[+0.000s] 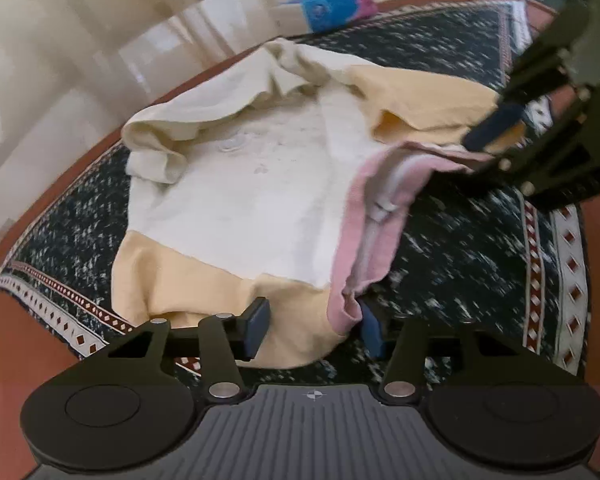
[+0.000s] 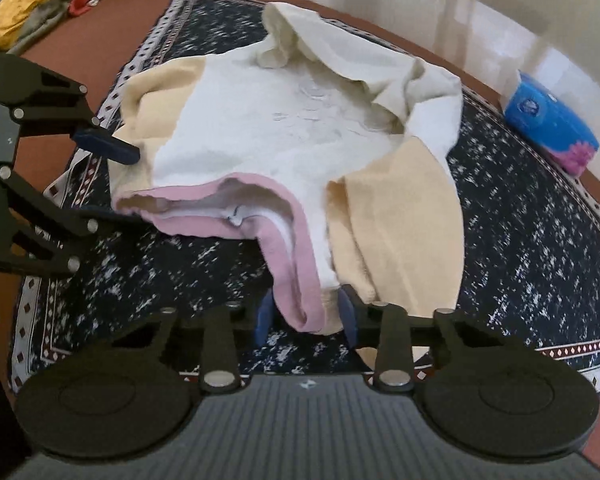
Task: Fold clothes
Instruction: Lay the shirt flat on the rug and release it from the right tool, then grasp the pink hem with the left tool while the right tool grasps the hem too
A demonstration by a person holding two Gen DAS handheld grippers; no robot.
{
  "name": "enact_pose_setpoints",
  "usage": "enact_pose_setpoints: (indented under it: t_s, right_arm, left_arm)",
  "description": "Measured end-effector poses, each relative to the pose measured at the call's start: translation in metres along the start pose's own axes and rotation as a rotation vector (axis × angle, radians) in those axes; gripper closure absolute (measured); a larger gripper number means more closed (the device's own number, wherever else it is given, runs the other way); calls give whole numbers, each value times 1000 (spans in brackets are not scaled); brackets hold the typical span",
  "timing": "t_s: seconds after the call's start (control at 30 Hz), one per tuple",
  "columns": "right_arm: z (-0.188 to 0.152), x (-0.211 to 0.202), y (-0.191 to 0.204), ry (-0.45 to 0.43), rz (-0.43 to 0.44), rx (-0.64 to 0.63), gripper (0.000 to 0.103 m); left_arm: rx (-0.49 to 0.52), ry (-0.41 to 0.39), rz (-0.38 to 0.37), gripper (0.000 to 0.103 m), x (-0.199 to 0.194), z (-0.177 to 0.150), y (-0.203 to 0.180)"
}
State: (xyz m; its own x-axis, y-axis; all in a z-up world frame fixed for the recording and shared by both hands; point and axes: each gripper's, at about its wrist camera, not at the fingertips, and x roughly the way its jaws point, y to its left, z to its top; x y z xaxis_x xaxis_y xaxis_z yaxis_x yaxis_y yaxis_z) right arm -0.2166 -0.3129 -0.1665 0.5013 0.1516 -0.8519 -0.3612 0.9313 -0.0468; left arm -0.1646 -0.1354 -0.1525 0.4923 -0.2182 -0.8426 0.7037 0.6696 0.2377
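A tissue pack (image 2: 550, 122), blue with a pink flowered end, lies far ahead and to the right of the right gripper (image 2: 306, 316) on the edge of the rug (image 2: 540, 248), well apart from the garment; in the left wrist view the same pack (image 1: 328, 4) sits far ahead beyond the cloth. A heap of yellow and grey clothes (image 2: 28, 8) rests on the reddish-brown floor (image 2: 112, 28) far ahead to the left of the right gripper. Nothing lies between either gripper and the garment. The sweatshirt (image 2: 268, 120) is spread on the rug just ahead of both grippers: a white fleecy body with faint raised print, pale yellow sleeves, a cream hood bunched at the far end, and a pink ribbed hem (image 2: 292, 248). The right gripper's blue pads are drawn close on a hanging corner of that hem. The left gripper (image 1: 314, 322) stands fairly wide, its right pad against the pink hem (image 1: 348, 240) and its left pad over the yellow sleeve; whether it truly pinches the cloth cannot be told. The rug is dark navy flecked with white, bordered with red diamonds on white. Motion blur softens the weave.
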Motion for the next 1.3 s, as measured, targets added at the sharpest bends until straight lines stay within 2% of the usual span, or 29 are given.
enact_pose_setpoints:
  t_s: [0.07, 0.1, 0.17, 0.2, 0.23, 0.4, 0.57, 0.87, 0.97, 1.1, 1.23, 1.3]
  right_arm:
    - [1, 1, 1, 1, -11, 10, 67]
    - [1, 2, 1, 3, -17, 13, 70]
    - [2, 2, 1, 6, -28, 27, 88]
    - [3, 2, 1, 7, -33, 38, 91]
    - [4, -2, 0, -1, -36, 54, 93]
    - [15, -32, -4, -79, -50, 113, 95]
    - [48, -89, -13, -240, -30, 163, 97]
    - [102, -206, -32, -540, 81, 159, 101]
    - [108, -235, -32, -594, 116, 131, 101]
    - [107, -259, -33, -608, 181, 136, 101]
    - [102, -280, -28, -613, 251, 113, 101]
    - [103, -284, -18, -612, 230, 69, 101]
  left_arm:
    - [-19, 4, -11, 54, 2, 1, 5]
    - [-27, 6, -16, 63, 3, 2, 8]
    - [-51, 1, -38, 84, 4, 2, 11]
    - [-69, -2, -43, 99, 3, 2, 13]
    - [-100, -9, -43, 100, 2, 2, 16]
    - [-305, -110, -32, 103, -23, 10, 49]
    - [-403, -246, 4, 103, -64, 33, 82]
    - [-491, -570, 74, 103, -183, 71, 125]
    - [-497, -634, 86, 103, -213, 73, 124]
    - [-505, -719, 102, 103, -252, 75, 123]
    - [-459, -701, 86, 103, -268, 69, 115]
    - [-440, -670, 62, 102, -257, 66, 99]
